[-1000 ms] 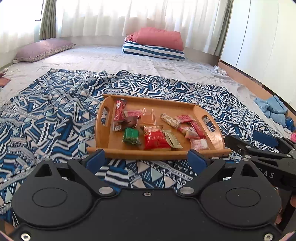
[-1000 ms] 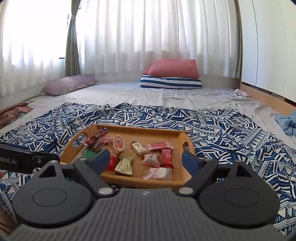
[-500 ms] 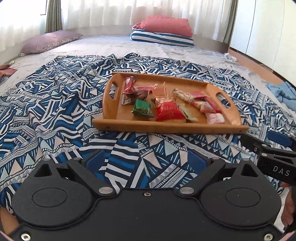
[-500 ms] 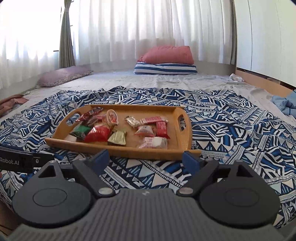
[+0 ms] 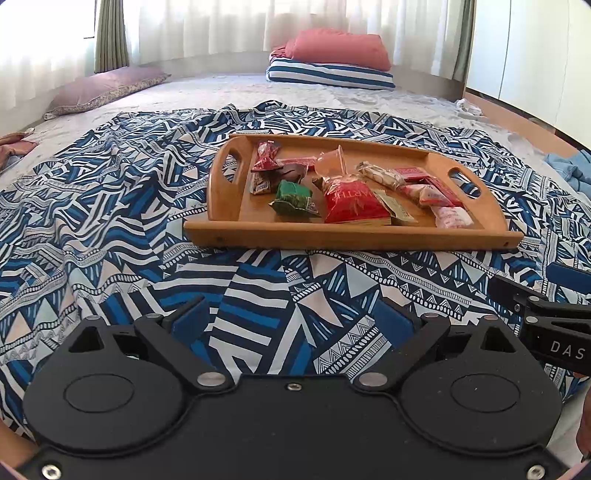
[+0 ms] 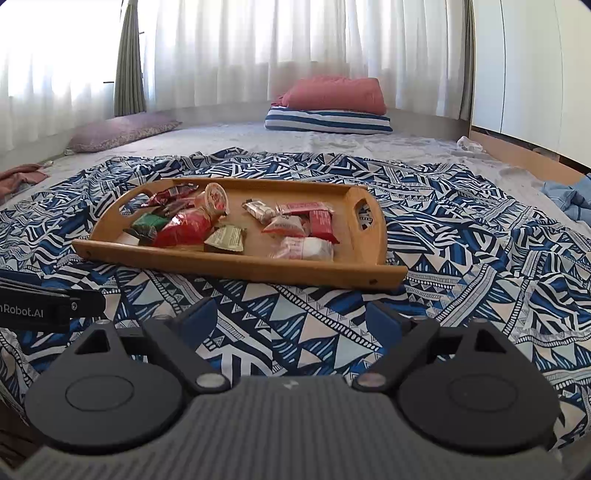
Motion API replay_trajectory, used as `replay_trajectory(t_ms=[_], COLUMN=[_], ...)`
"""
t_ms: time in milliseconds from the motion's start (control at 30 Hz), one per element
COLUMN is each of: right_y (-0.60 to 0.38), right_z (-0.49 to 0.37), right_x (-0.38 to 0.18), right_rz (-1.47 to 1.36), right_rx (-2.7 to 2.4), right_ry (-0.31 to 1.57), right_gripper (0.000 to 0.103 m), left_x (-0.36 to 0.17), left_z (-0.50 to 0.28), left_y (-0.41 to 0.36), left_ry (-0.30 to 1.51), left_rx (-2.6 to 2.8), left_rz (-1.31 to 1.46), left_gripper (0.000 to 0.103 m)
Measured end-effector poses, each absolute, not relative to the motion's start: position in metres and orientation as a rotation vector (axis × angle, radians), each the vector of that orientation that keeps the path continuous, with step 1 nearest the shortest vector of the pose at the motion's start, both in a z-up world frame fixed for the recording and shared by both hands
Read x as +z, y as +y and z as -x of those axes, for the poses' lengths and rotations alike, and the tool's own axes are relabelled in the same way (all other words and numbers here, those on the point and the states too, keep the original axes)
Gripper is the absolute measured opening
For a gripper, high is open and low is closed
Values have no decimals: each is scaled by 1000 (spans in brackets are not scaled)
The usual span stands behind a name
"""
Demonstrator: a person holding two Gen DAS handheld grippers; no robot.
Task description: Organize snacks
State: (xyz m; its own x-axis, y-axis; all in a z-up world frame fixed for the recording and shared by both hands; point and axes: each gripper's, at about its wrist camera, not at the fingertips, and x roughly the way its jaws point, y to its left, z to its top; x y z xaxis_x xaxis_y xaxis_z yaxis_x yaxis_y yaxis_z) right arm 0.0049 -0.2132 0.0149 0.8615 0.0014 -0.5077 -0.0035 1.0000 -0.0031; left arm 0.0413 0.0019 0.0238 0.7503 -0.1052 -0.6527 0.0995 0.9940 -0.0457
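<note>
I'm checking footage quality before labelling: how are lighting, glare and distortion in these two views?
Left wrist view: backlit curtains blow out to white, the wooden tray and green snack packet stay sharp, and fisheye bends the frame edges. Right wrist view: same window glare, the tray casts a soft shadow on the patterned blanket, and the corners are vignetted.

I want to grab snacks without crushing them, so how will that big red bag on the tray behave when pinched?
The big red snack bag looks puffy and crinkled, so it will probably give and deform under the fingers. Its glossy film may slip. It seems light for its size, and it overlaps the olive packet, which might shift with it on the wooden tray.
</note>
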Motion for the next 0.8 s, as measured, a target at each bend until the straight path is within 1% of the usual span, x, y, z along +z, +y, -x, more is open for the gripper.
replay_trajectory(t_ms=[400, 600, 800], right_y=[-212, -210, -206], right_z=[-17, -25, -33], right_x=[-4, -14, -21], right_rz=[15, 3, 13], right_rx=[-3, -3, 8], right_ry=[575, 600, 600], right_gripper=[96, 97, 103], left_x=[4, -3, -8], left_z=[-56, -58, -64], left_y=[4, 1, -1], left_ry=[738, 718, 721], left_rx=[-87, -78, -80], left_rz=[13, -18, -15], left_gripper=[96, 97, 102])
